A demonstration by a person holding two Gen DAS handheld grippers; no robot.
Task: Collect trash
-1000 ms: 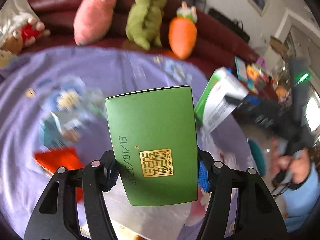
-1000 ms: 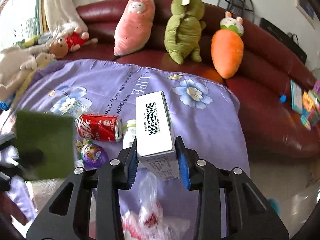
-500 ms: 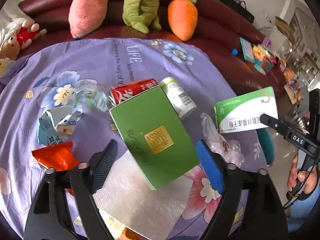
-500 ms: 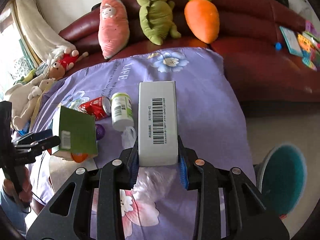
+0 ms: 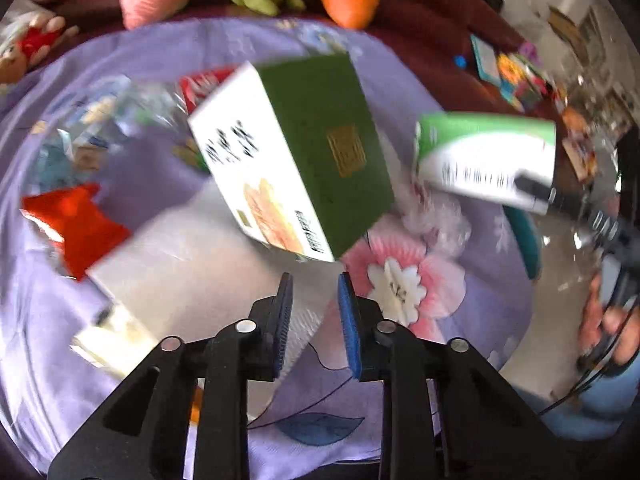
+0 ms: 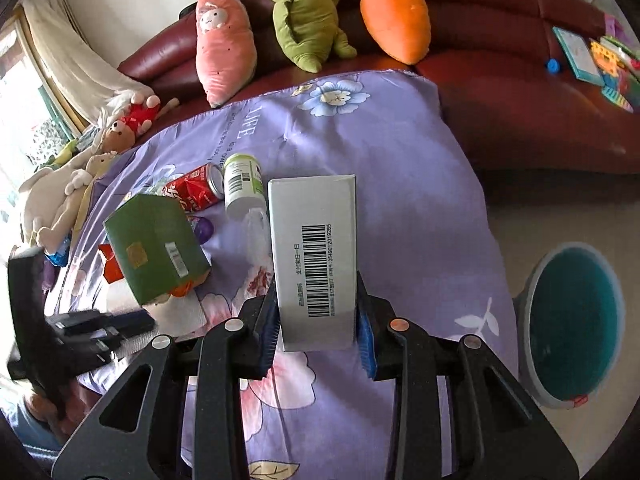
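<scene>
A: What has the right gripper [image 6: 316, 328] got?

B: Its blue pads are clamped on a white box [image 6: 314, 256] with a barcode on top, which sticks straight out ahead of the fingers. In the left wrist view the same box [image 5: 486, 164] shows a green and white face, off to the right of the left gripper [image 5: 314, 312].

A: And the left one?

B: Nothing sits between its pads; they stand a narrow way apart. Just ahead of them a green box [image 5: 296, 152] with a gold stamp is tilted and blurred, clear of the fingers. I cannot tell whether it touches the cloth. From the right wrist the green box [image 6: 154, 248] lies to the left of the right gripper.

A: What else is ahead?

B: A red can [image 6: 194, 190] and a white bottle with a green cap [image 6: 242, 184] lie side by side on the purple flowered cloth [image 6: 400, 152], beyond the tip of the white box. A red wrapper [image 5: 74, 224] is left of the left gripper, with a pale flat box [image 5: 188, 272] between it and the fingers.

A: And the bin?

B: A grey bin with a teal inside [image 6: 572, 324] stands on the floor, to the right of the right gripper, beside the cloth's edge.
</scene>
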